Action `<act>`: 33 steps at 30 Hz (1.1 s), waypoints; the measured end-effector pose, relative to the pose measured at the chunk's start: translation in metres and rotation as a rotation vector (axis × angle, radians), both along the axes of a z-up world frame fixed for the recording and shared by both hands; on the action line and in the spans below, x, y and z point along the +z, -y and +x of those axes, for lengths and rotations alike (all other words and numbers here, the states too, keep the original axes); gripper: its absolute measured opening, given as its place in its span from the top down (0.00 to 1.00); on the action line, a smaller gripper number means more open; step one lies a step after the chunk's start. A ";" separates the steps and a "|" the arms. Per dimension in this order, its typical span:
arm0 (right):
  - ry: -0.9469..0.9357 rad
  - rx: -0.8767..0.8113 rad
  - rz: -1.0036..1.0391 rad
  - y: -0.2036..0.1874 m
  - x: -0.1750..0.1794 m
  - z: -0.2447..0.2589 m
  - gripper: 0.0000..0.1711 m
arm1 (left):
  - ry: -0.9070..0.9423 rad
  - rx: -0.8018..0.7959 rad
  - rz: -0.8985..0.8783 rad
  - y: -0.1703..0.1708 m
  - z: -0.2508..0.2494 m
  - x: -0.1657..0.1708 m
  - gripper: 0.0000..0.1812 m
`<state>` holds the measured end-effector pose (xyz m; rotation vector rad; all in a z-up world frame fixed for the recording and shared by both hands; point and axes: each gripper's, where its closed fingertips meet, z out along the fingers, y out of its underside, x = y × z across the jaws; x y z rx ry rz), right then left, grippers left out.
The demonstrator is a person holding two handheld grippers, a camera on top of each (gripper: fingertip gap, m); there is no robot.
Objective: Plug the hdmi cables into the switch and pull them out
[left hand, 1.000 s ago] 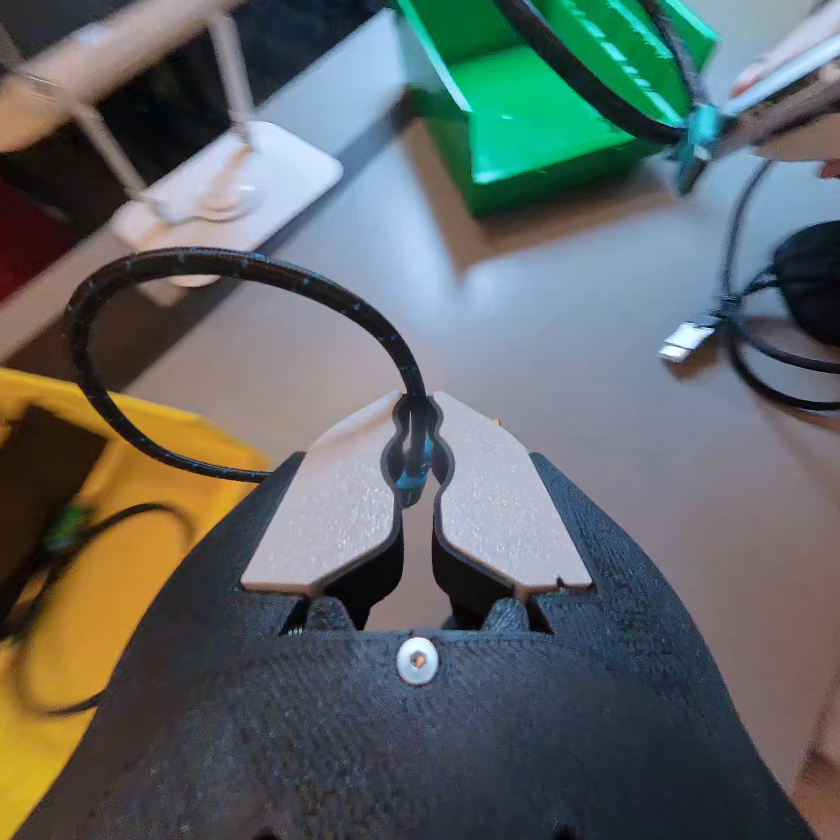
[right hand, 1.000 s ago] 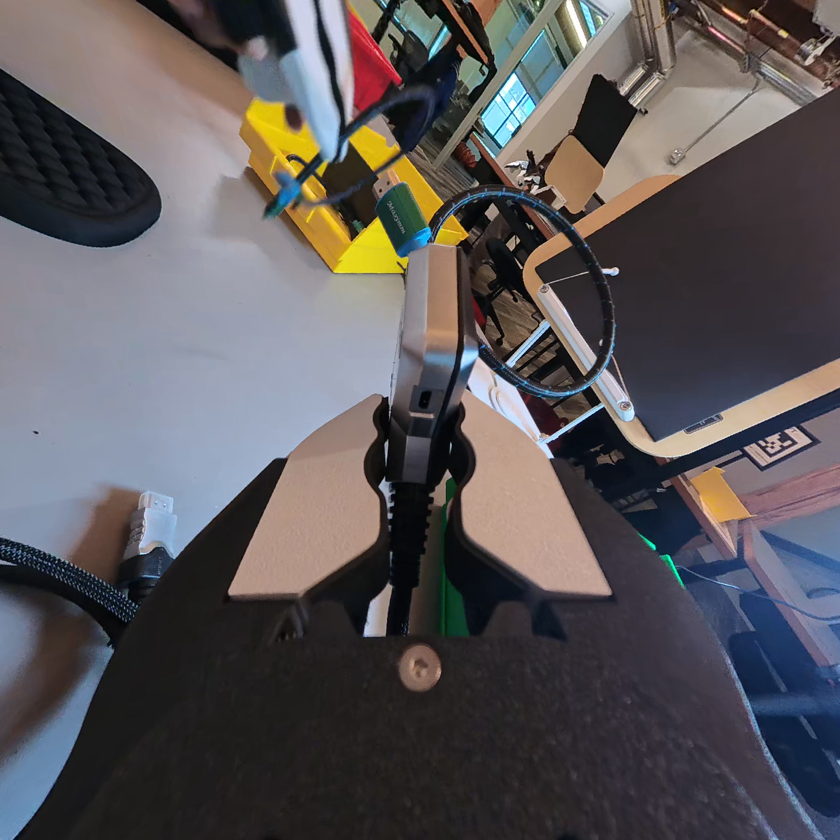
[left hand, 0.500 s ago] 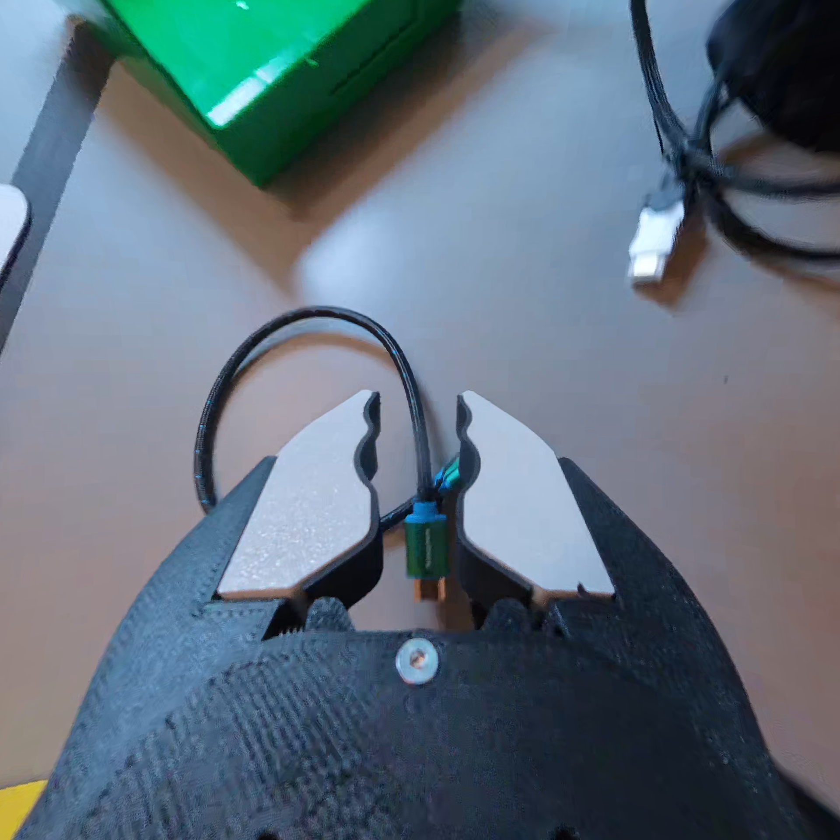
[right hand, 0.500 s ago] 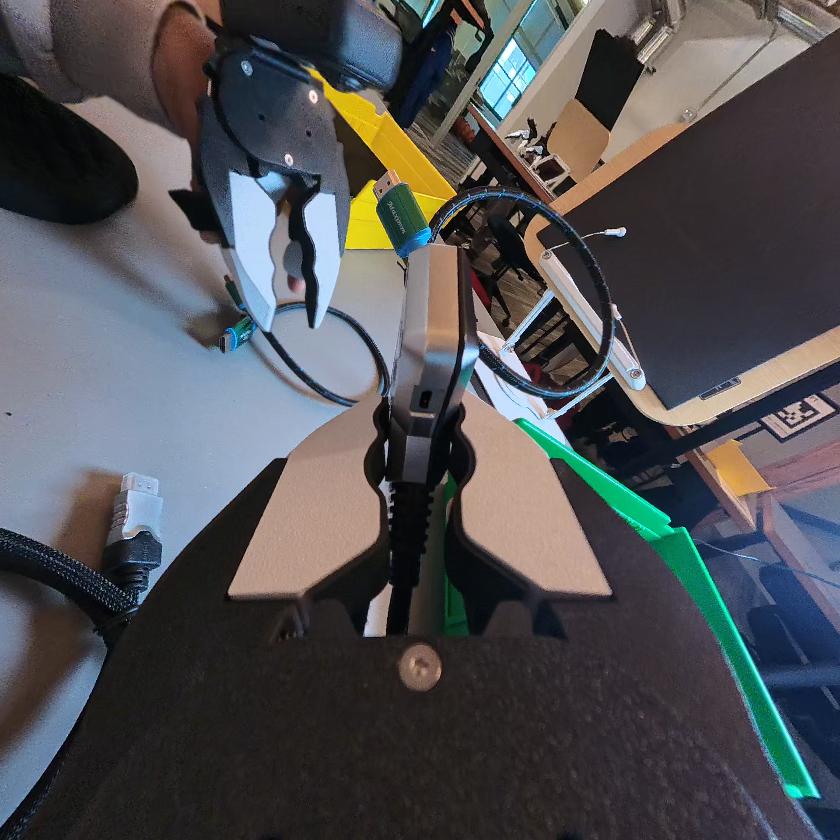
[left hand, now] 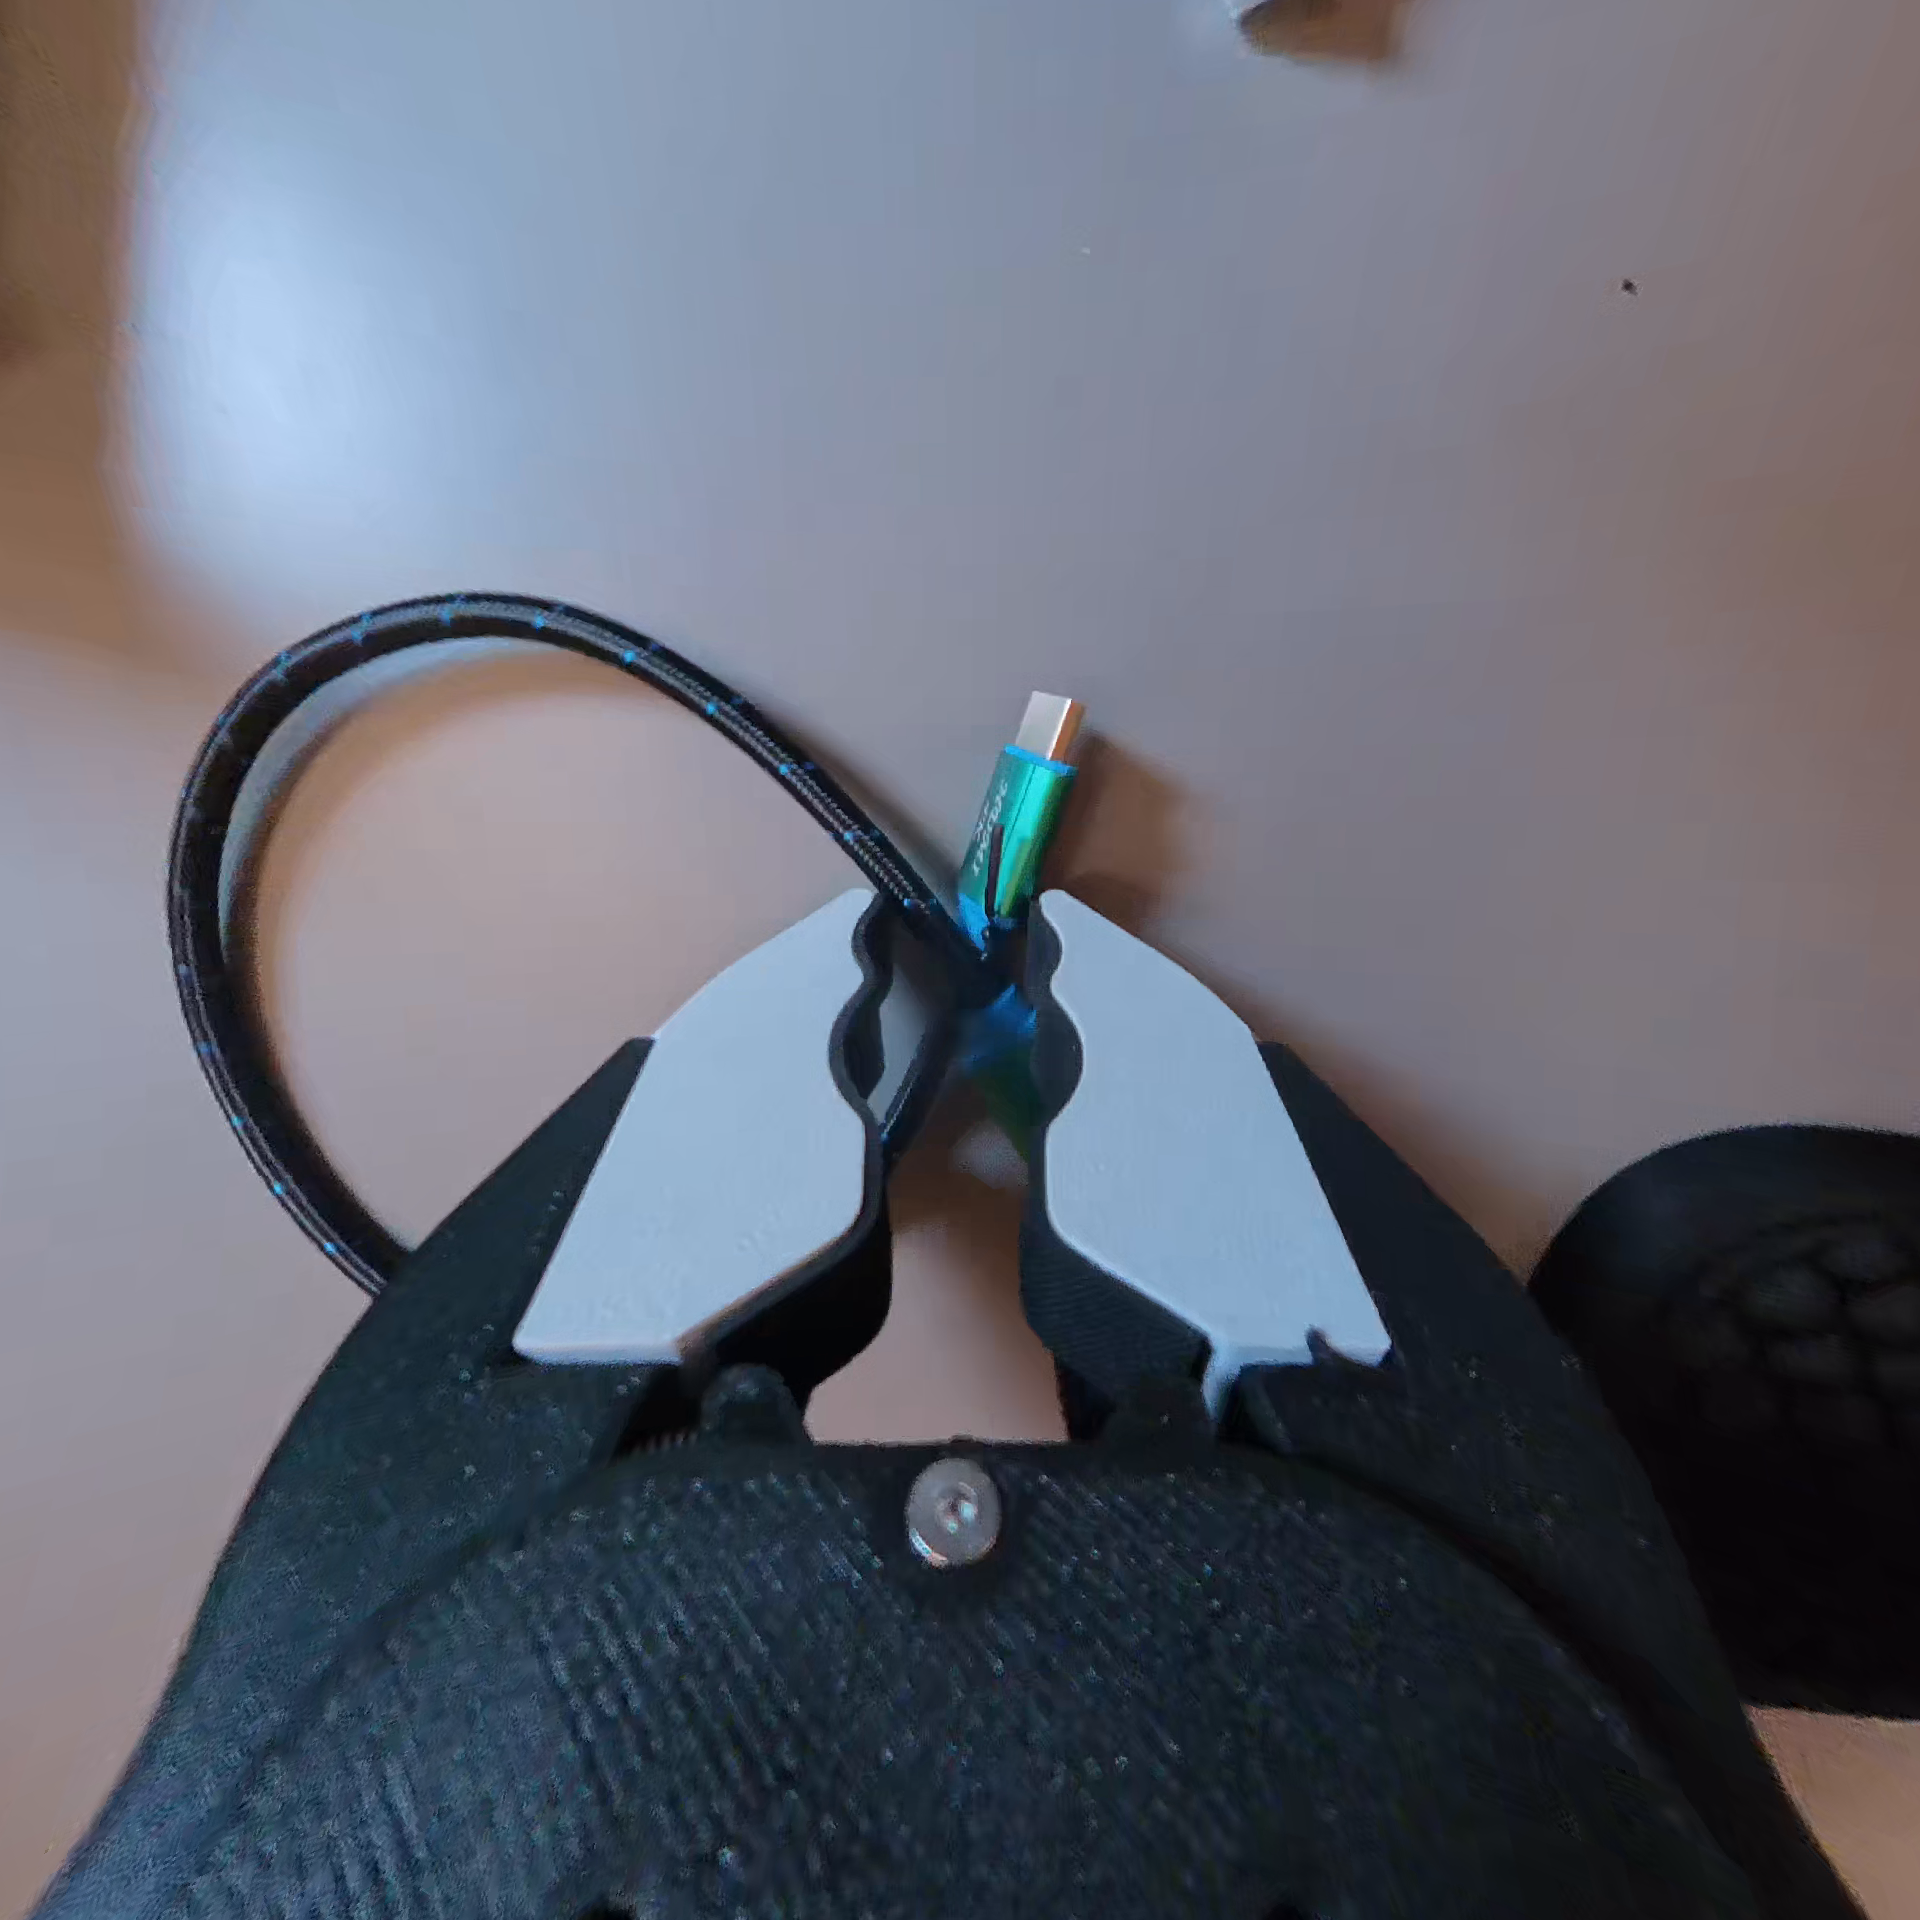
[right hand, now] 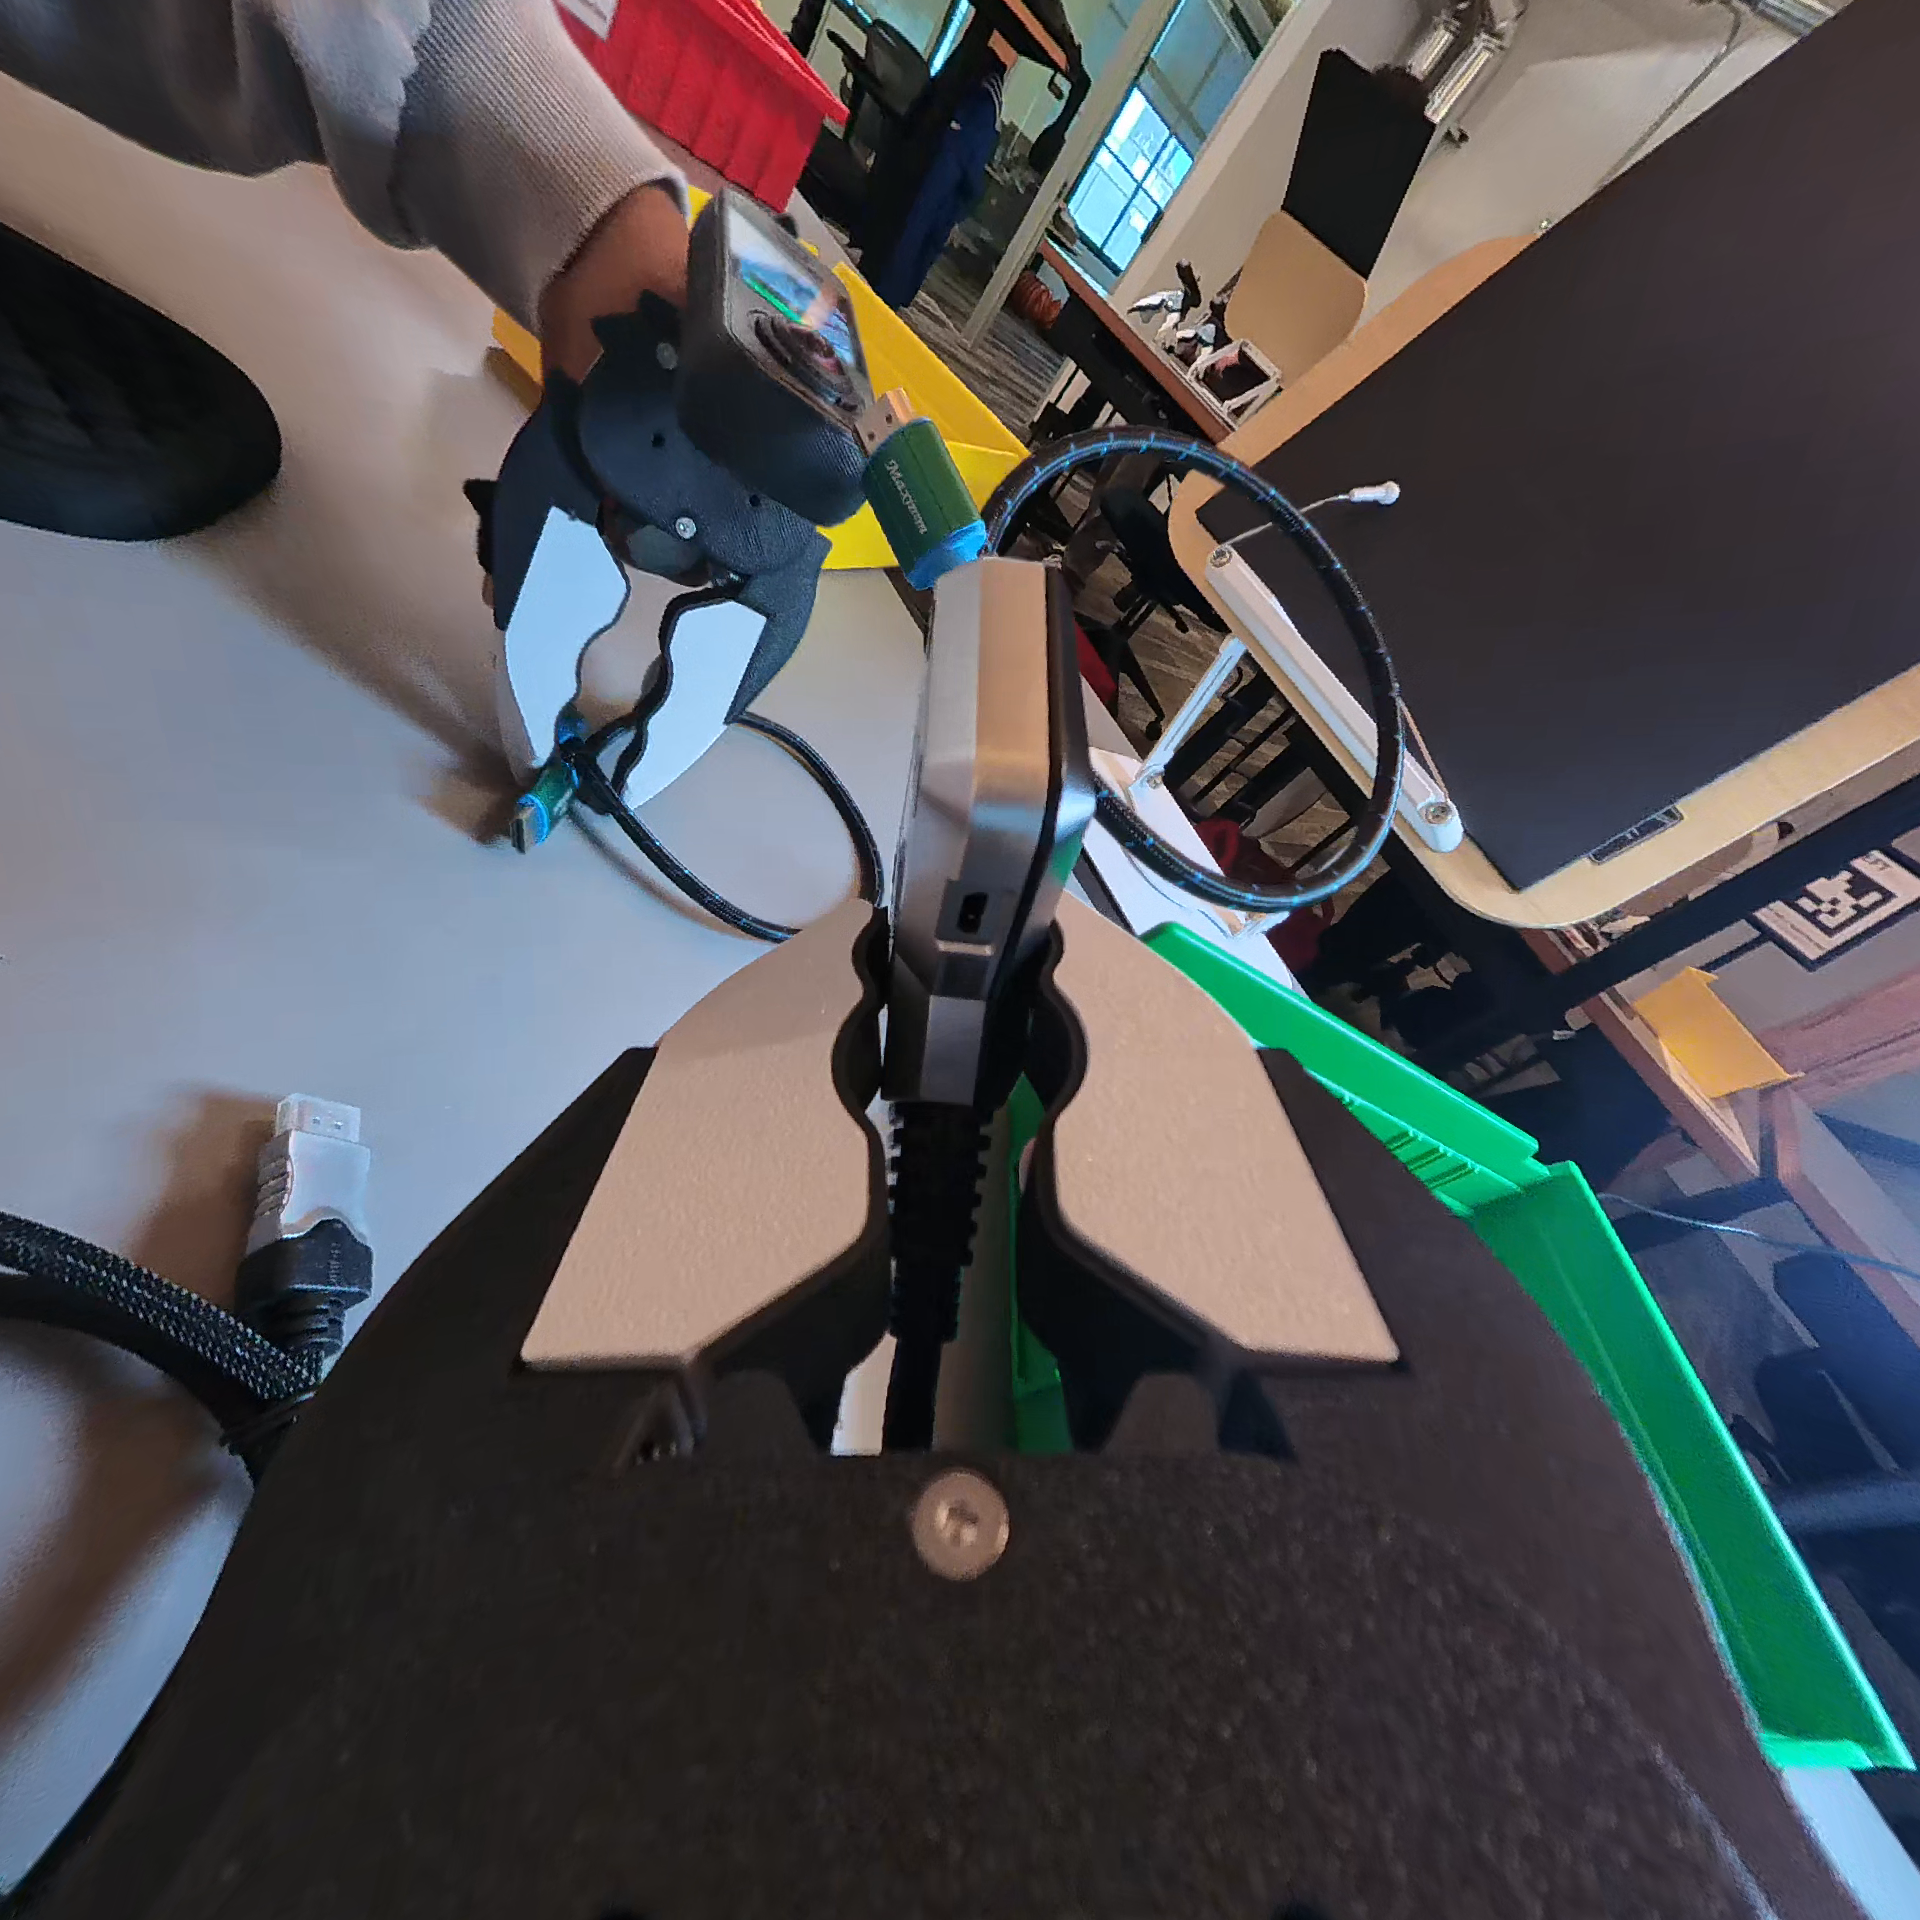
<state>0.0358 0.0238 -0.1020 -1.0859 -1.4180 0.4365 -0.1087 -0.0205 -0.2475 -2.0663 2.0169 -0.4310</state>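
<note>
Right wrist view: grey table [right hand: 260,935], green bin [right hand: 1558,1299], office chairs behind.

A: Surface?
B: Pale grey worktop [right hand: 260,935], smooth, soft glare patch on it in the left wrist view [left hand: 935,364].

A: Behind it?
B: Open office. Dark desk [right hand: 1558,540] with light wood edging, seen tilted, on the right. White desk lamp arm [right hand: 1340,717] in front of it. Tan chair back [right hand: 1299,301] farther off, black panel [right hand: 1361,156] just behind it.

A: Windows, light?
B: Gridded window [right hand: 1127,177] at the far end, daylight coming in, white wall beside it. More desks with wood edges and black legs [right hand: 1091,301] near it.

A: Floor?
B: Dark floor under the desks, square black-and-white marker [right hand: 1829,904] lying on it at right.
</note>
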 end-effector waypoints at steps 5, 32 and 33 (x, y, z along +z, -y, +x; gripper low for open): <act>-0.005 0.001 -0.012 -0.004 -0.002 0.003 0.86 | 0.003 0.259 0.235 -0.023 -0.008 0.003 0.91; 0.368 -0.013 0.590 0.020 -0.067 -0.047 0.87 | 0.035 0.377 1.076 -0.001 0.042 0.085 0.92; 0.384 -0.028 0.607 0.019 -0.069 -0.048 0.86 | 0.024 0.379 1.075 -0.001 0.041 0.084 0.92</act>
